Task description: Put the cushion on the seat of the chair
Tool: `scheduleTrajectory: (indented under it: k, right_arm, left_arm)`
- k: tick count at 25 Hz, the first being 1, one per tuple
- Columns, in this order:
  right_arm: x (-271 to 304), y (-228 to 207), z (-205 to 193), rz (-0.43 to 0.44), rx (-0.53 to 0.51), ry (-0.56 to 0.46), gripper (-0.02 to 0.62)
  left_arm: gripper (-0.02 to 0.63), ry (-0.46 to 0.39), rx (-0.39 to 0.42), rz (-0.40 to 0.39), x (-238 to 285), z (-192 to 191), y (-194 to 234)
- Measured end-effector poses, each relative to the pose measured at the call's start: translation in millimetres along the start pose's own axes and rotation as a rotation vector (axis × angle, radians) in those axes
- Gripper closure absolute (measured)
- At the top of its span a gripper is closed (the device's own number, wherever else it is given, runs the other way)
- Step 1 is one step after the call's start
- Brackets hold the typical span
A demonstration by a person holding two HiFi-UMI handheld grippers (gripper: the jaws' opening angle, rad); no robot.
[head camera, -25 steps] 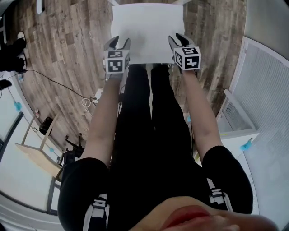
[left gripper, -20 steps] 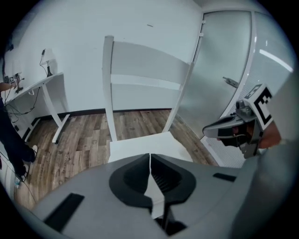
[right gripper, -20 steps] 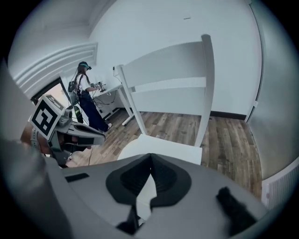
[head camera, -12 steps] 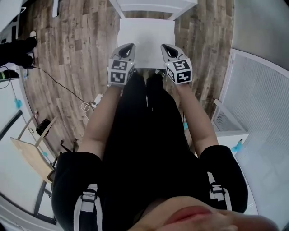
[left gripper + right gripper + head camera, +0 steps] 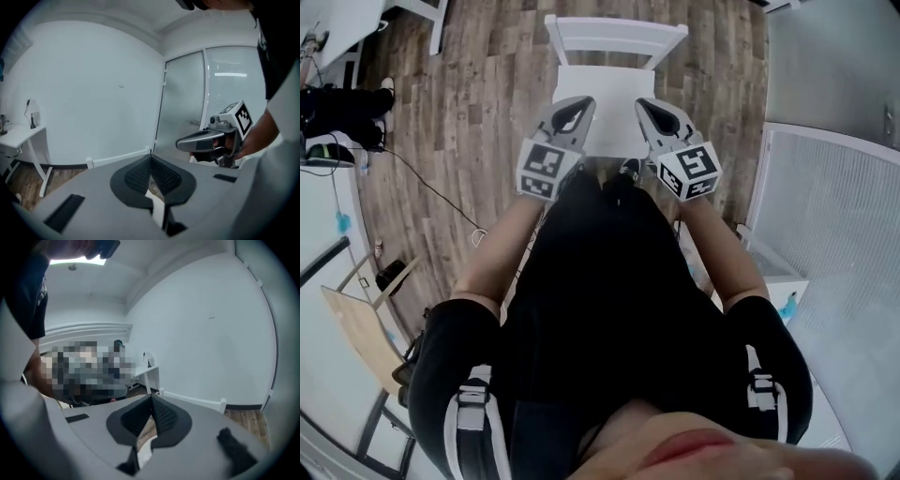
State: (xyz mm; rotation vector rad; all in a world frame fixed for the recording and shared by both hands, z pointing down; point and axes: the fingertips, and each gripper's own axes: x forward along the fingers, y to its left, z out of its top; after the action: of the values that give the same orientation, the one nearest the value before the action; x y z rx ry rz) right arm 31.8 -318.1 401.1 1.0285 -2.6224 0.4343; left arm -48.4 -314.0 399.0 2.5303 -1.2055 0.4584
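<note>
The white cushion [image 5: 614, 98] lies flat on the seat of the white chair [image 5: 616, 31]. It covers the seat, its far edge just below the slatted backrest.

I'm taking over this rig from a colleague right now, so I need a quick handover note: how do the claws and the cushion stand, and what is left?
Left claw: shut, nothing held between its jaws, raised above the chair.
Right claw: shut and empty too, raised beside the left one.
The white square cushion appears to lie flat on the seat of the white wooden chair; white on white makes its edges hard to trace.
Done: the cushion looks placed and let go.
Left: probably only a check that it sits square on the seat.
</note>
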Motion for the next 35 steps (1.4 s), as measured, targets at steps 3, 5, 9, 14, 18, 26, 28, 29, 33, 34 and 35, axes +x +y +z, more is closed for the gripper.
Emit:
scheduleTrajectory:
  k: [3,5,9,14,18,26,28,29,33,34,35]
  right_arm:
    - [-19,13,39,0.023,-0.023,-0.079,0.578]
    - [-33,22,63,0.03,-0.047,-0.103,0.578]
    - [-56,39,101,0.032,-0.069,-0.16,0.579]
    - [-69,54,133,0.061,-0.151,-0.238,0.578]
    - [-74,58,148,0.069,-0.186,-0.274,0.579]
    - [-75,52,151,0.044,-0.199,-0.278,0.579]
    - [-75,52,151,0.043,-0.2,-0.281,0.579]
    - [-75,51,151,0.044,-0.2,-0.282,0.578]
    - [-75,51,152,0.05,-0.204,-0.286,0.58]
    - [-75,51,152,0.051,-0.203,-0.285,0.58]
    - [-75,51,151,0.053,-0.201,-0.285,0.58]
  left_arm:
    - [0.595,-0.07,0.007,-0.015,-17,40,-10]
    - [0.595,-0.121,0.013,-0.023,-30,64,-18]
    - [0.595,-0.196,0.057,-0.051,-54,100,-34]
    - [0.595,-0.294,0.138,-0.051,-68,137,-45]
    - [0.595,-0.331,0.138,-0.088,-70,149,-51]
    - [0.595,-0.341,0.152,-0.091,-69,156,-48]
    - [0.595,-0.336,0.154,-0.091,-69,155,-47]
    - [0.595,-0.332,0.152,-0.089,-69,154,-47]
    - [0.595,-0.318,0.137,-0.089,-69,152,-46]
    - [0.595,-0.314,0.133,-0.091,-69,152,-46]
    - [0.595,-0.312,0.131,-0.09,-69,152,-46]
